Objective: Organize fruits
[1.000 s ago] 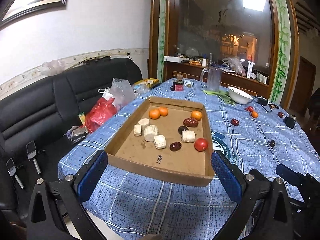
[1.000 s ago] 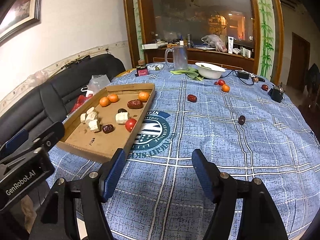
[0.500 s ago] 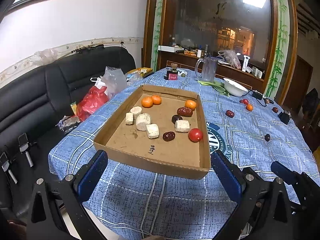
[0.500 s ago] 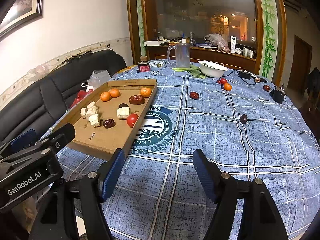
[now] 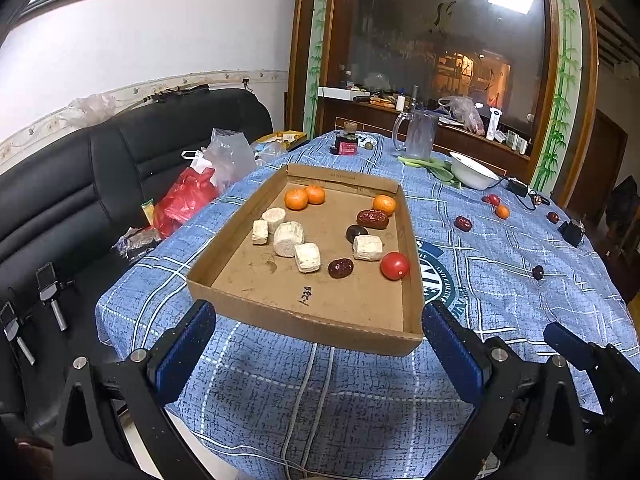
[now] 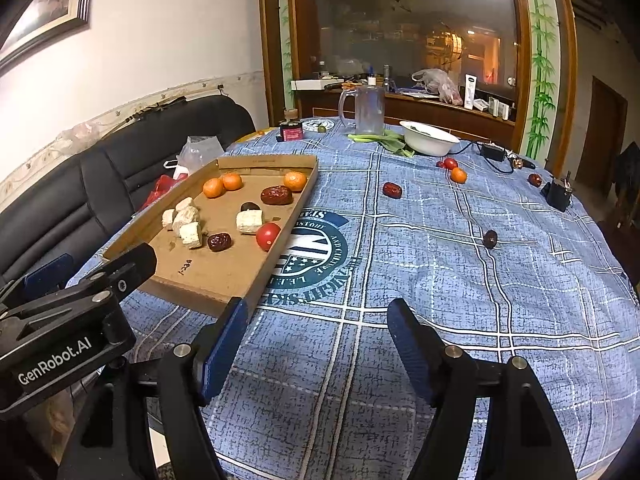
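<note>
A shallow cardboard tray (image 5: 304,320) is seen on the blue checked tablecloth (image 5: 320,400) and is taken here as the landmark. Inside the tray three small oranges (image 5: 296,199) are placed near its far wall, and pale cut pieces (image 5: 288,238) are grouped toward its left side. A red tomato (image 5: 394,265) is found against the tray's right wall, with dark red dates (image 5: 372,219) lying around the middle.

To the right of the tray, well apart from it, more fruit is scattered on the cloth: a date (image 6: 392,189), a dark round fruit (image 6: 490,238), and a small orange beside a tomato (image 6: 458,175). Beyond the tray, a white bowl (image 6: 429,142) and a clear jug (image 6: 368,109) are seen.

The left gripper (image 5: 320,344) is held just in front of the tray's near wall, with its fingers spread wide and nothing between them. The right gripper (image 6: 316,344) is held near the tray's near right corner, also spread apart and empty.
</note>
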### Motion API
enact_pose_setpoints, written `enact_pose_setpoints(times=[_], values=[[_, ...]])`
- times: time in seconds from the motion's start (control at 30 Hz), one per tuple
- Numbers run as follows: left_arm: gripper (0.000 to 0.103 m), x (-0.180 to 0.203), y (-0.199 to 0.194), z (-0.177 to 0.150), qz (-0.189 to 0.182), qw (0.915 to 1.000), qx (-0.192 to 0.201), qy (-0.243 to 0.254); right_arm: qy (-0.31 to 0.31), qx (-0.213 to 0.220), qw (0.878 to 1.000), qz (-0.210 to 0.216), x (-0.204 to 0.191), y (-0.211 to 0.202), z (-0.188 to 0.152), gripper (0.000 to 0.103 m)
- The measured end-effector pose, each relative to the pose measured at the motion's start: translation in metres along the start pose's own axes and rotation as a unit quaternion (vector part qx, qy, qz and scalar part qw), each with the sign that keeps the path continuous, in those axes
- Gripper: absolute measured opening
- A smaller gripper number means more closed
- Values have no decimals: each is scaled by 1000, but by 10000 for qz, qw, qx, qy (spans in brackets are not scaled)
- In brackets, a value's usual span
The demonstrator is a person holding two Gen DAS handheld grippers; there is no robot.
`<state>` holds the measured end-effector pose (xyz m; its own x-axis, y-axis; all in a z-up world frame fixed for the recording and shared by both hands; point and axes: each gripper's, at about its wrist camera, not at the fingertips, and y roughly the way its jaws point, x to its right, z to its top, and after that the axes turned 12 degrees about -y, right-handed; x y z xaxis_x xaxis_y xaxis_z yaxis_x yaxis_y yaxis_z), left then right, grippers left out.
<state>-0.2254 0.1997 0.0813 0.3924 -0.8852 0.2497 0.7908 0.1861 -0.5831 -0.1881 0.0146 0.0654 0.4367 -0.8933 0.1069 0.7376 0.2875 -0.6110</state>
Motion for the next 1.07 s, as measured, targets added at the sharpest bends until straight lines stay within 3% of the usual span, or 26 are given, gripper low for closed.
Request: enact_pose_setpoints(times=[1.07], values=[[103,-5,3,-7,-8,9999,-56,-151,-131,-111,9998,115,-8,8,-3,78]])
